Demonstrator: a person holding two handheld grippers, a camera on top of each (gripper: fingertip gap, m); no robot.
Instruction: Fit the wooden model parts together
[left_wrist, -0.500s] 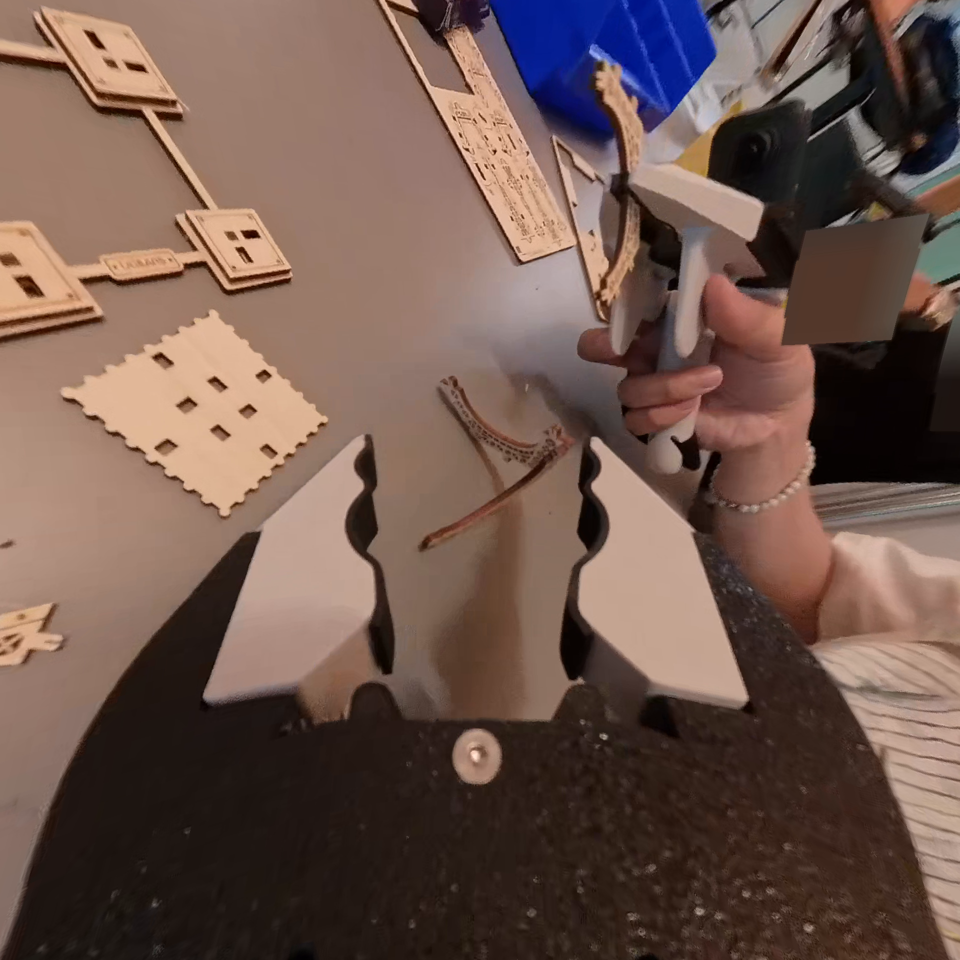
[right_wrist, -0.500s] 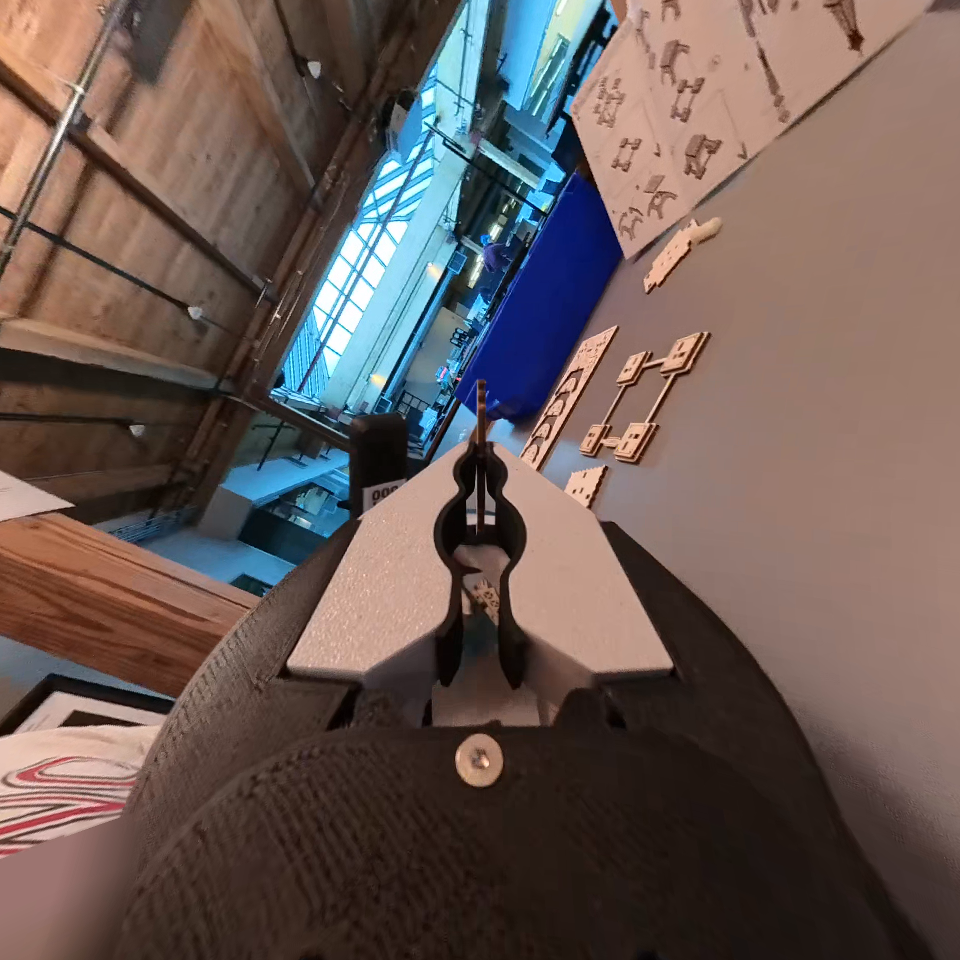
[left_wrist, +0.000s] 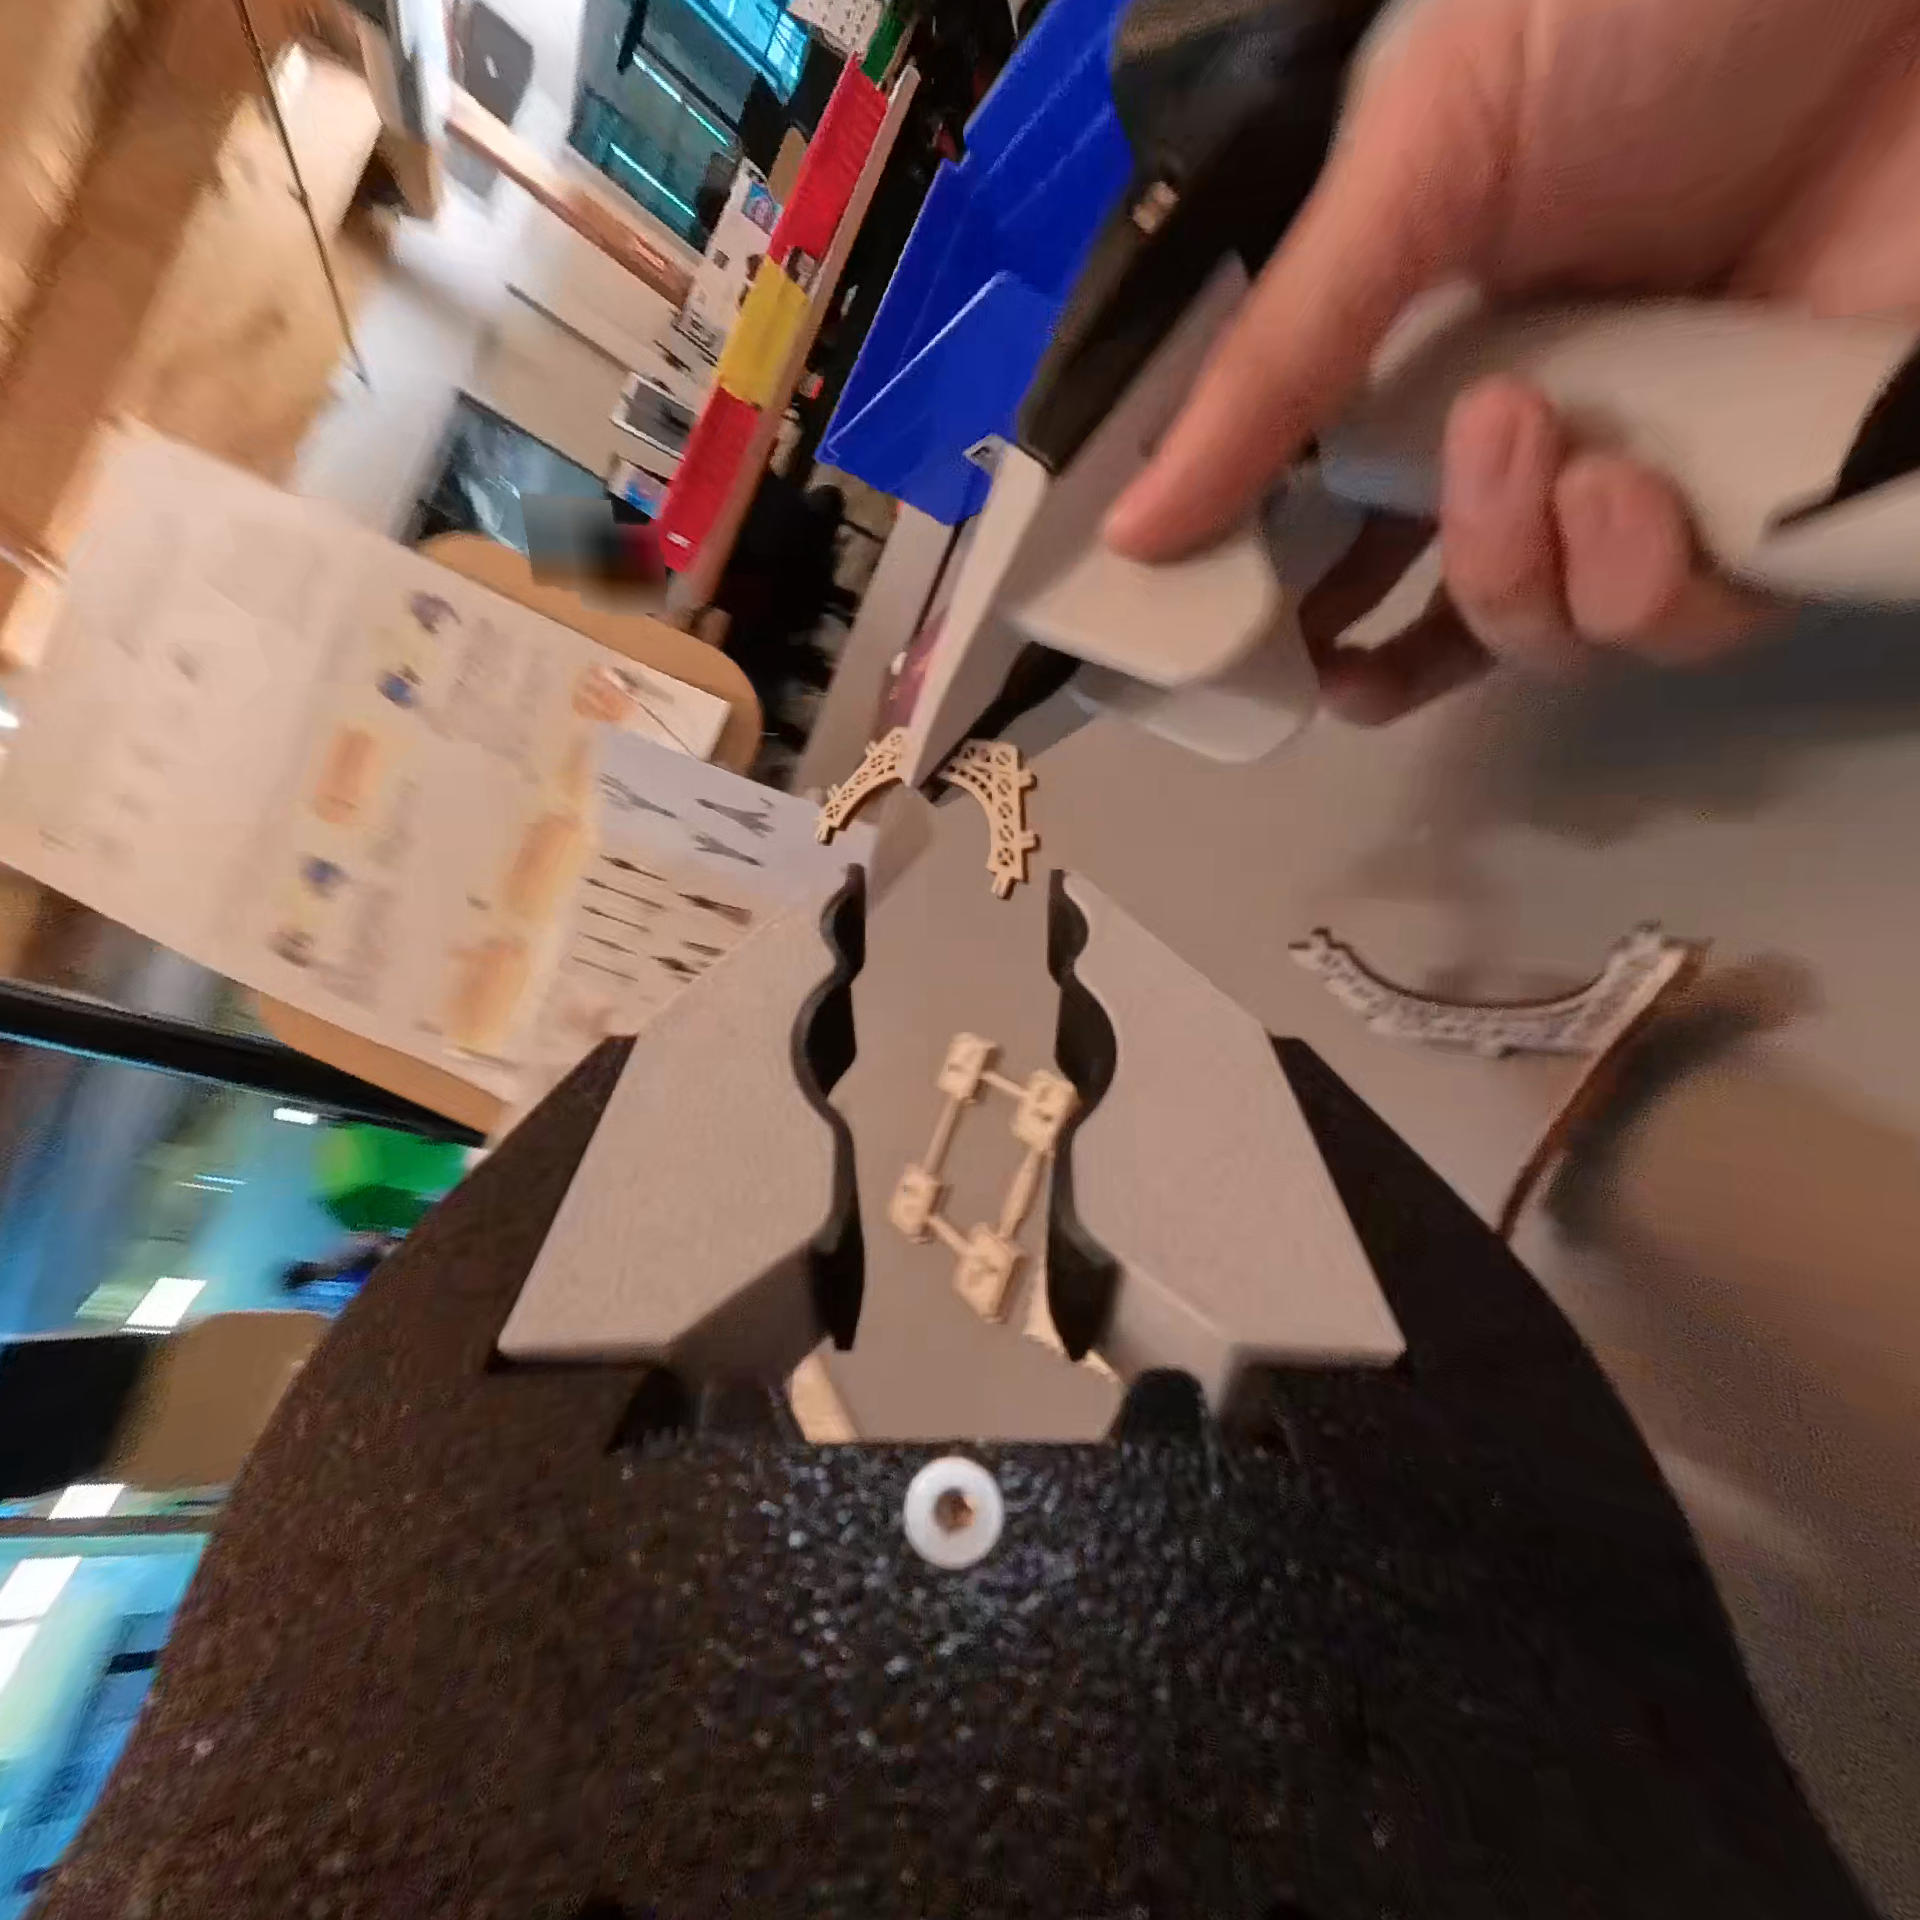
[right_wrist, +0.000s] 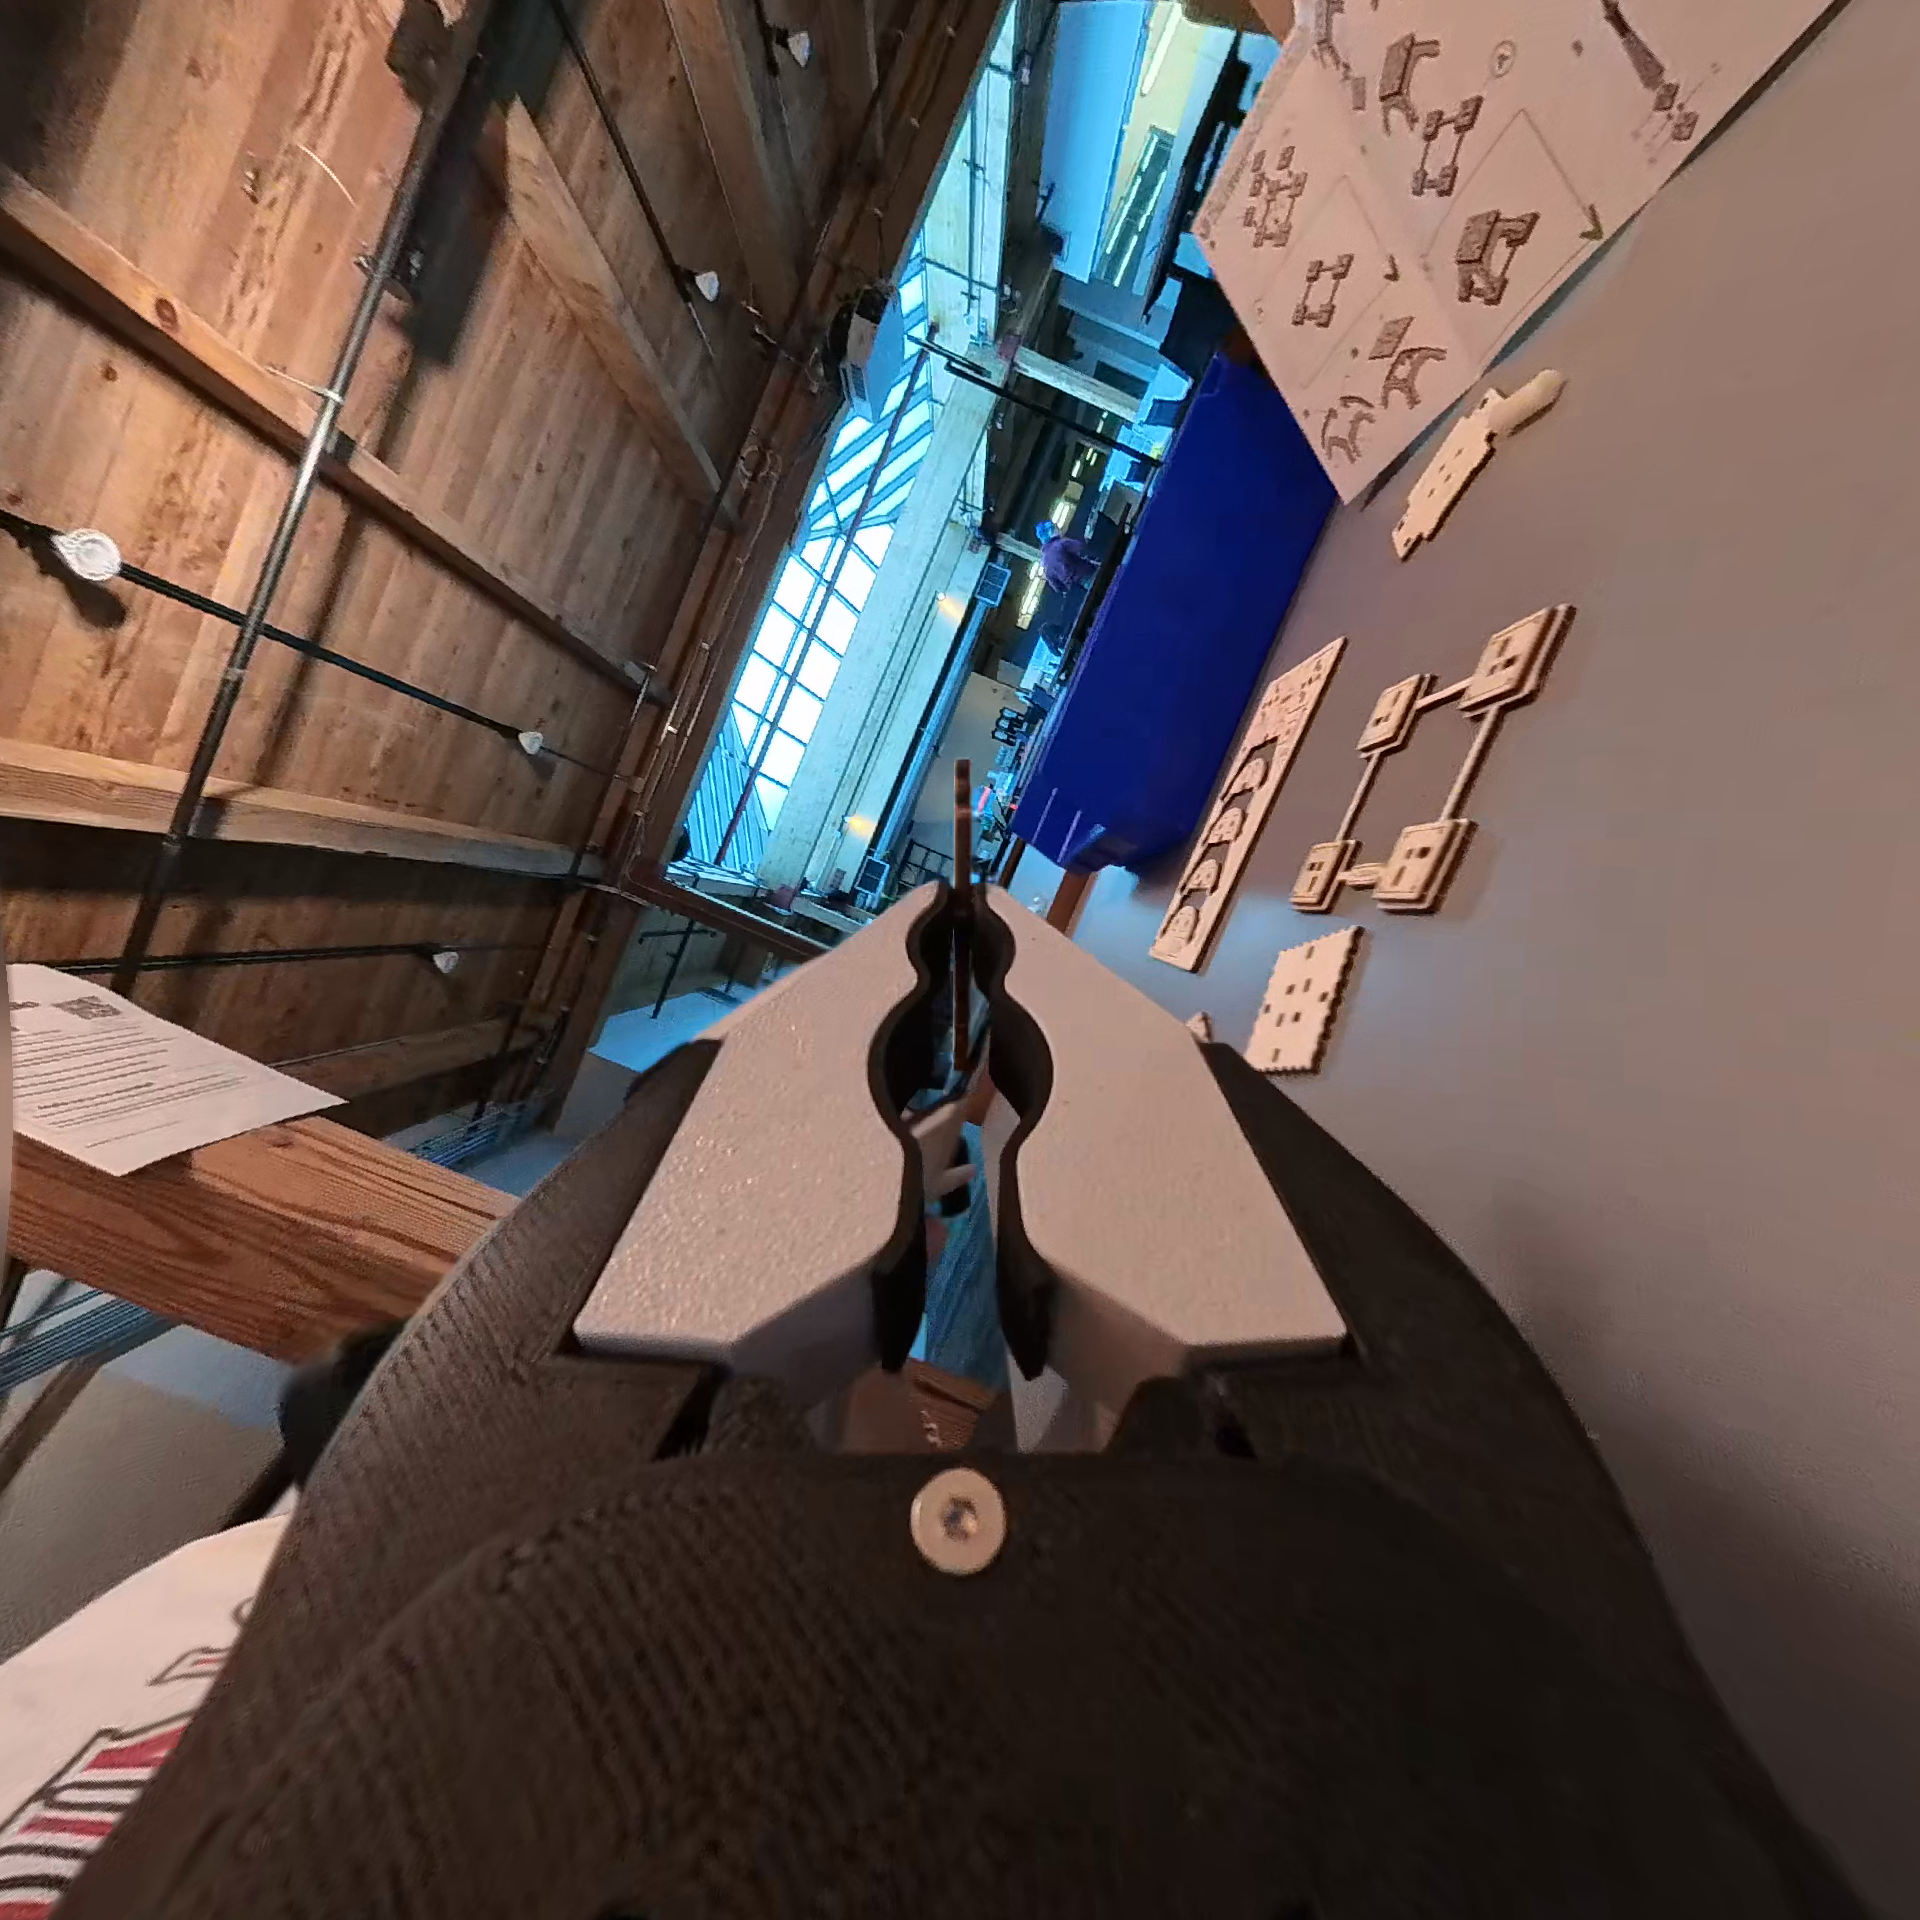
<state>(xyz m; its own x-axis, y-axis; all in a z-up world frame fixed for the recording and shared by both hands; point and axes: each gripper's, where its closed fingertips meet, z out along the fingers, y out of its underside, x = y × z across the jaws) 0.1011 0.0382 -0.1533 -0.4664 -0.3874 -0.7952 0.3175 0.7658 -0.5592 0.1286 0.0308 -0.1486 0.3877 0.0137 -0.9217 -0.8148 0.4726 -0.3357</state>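
Two jaws of the left gripper (left_wrist: 956, 1101) stand spread and empty; half a second ago it hung over a second arch (left_wrist: 1496, 997), now off to its right; the right gripper (right_wrist: 961, 997) keeps pinching the wooden arch (left_wrist: 935, 800) just beyond its tips, suggesting a handover or join; below lies the square frame (left_wrist: 982, 1184) on the grey table (left_wrist: 1351, 862), instruction sheets (left_wrist: 343, 748) and a blue bin (left_wrist: 956, 343) farther off.

Grey table (right_wrist: 1714, 935) w/ wooden parts (right_wrist: 1423, 769), instruction sheet (right_wrist: 1455, 208).

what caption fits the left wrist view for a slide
Open left gripper faces the right gripper, which holds a wooden arch piece above the grey table.
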